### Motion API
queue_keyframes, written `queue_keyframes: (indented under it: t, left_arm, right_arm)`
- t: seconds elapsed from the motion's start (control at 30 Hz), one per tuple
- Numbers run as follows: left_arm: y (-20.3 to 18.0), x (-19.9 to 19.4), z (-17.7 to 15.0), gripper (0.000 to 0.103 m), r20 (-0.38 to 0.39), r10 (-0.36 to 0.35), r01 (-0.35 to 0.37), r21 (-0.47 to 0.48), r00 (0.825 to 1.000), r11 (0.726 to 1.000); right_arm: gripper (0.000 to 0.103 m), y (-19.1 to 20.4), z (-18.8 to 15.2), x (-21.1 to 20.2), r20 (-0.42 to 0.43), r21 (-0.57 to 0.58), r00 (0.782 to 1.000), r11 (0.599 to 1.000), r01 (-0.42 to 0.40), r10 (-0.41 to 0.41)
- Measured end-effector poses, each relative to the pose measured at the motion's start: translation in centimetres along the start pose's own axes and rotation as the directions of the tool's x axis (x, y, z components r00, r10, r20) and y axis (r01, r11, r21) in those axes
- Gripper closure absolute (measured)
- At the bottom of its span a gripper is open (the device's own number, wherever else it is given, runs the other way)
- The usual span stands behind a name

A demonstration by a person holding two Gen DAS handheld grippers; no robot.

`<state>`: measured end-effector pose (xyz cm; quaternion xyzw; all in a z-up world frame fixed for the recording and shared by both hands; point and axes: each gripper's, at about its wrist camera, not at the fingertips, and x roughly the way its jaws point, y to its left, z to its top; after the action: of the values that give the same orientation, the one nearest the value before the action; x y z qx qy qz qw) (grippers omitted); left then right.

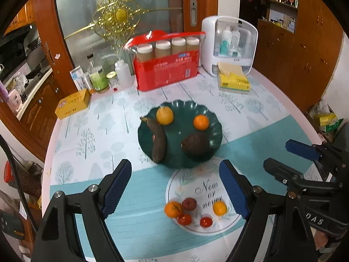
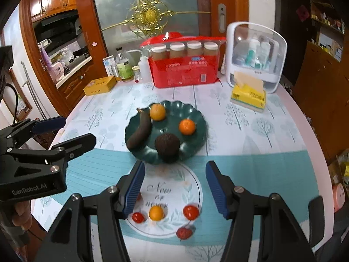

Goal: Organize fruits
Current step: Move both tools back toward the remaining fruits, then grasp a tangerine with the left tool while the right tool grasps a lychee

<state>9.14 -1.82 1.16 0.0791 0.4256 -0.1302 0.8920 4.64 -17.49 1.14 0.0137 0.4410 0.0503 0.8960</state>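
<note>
"Now or never" on tablecloth [image 2: 240, 135]; "GenRobot.AI" on left gripper [image 2: 65, 135].

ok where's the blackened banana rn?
In both wrist views the blackened banana lies along the left side of the green plate, its stem end beside the yellow-orange citrus.

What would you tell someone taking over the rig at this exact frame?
Left tongs: open, empty, above the white plate.
Right tongs: open, empty, alongside.
Green plate: two oranges, a dark banana, a brown round fruit.
White plate: about five small fruits, orange and red.
Done: apparently four fruits on the green plate.
Left: probably move the small fruits over.
</note>
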Motion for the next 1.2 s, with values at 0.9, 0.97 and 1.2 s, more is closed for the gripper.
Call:
queue_keyframes:
  t: [0.9, 0.97, 1.2]
  left_arm:
    - [2.8, 13.2, -10.7, 0.038, -0.277, -0.101, 0.048, -0.191, 0.956, 0.980]
    - [2.7, 13.9, -10.7, 0.042, -0.285, -0.110, 0.055, -0.194, 0.952, 0.979]
    - [2.6, 14.8, -10.5, 0.050, -0.274, -0.136, 0.081, -0.202, 0.952, 0.976]
  right_arm:
    - [0.044, -4.7, -13.0, 7.6, -0.204, 0.182, 0.977, 0.983, -0.017, 0.055]
    - [0.044, -4.7, -13.2, 8.1, -0.211, 0.186, 0.976, 0.982, -0.021, 0.061]
    - [0.045, -4.8, -13.9, 9.7, -0.239, 0.208, 0.966, 0.977, -0.048, 0.098]
